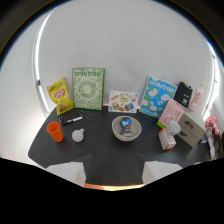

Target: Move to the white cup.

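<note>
Against white wall, dark table (100,145) carries green box (88,88), chips bag (60,95), blue box (157,96), bowl (126,128), orange cup (55,131). White cup (78,135) sits just right of orange cup, beyond left finger, well apart. Gripper (114,172) wide, fingers (67,172) empty, at near table edge.

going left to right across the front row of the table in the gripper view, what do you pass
orange cup → white cup → bowl holding a blue packet → small orange and white box. The gripper has its fingers open with nothing between them, short of all four.
</note>
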A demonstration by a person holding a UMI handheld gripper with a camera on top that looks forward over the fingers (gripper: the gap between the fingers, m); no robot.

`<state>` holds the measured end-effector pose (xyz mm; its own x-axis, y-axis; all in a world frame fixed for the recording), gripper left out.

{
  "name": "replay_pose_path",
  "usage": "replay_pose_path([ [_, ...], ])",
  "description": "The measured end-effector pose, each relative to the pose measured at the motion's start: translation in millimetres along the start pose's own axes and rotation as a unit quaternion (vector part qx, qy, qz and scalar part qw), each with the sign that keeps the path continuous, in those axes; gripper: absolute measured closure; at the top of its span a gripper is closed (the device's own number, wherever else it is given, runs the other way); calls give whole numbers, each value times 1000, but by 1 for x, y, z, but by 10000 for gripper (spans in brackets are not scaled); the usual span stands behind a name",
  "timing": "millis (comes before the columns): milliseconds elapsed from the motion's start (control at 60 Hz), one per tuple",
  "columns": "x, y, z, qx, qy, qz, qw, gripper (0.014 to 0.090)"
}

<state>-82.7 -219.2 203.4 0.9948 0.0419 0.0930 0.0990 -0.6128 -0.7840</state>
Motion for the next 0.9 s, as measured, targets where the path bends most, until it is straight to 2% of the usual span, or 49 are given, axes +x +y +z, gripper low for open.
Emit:
replay_pose_path([
  [283,34,26,0,-17,7,4,1000,193],
  [583,143,69,18,-45,47,35,997,191],
  [750,223,67,47,-35,67,31,997,190],
  [900,281,46,89,-5,65,27,998,193],
])
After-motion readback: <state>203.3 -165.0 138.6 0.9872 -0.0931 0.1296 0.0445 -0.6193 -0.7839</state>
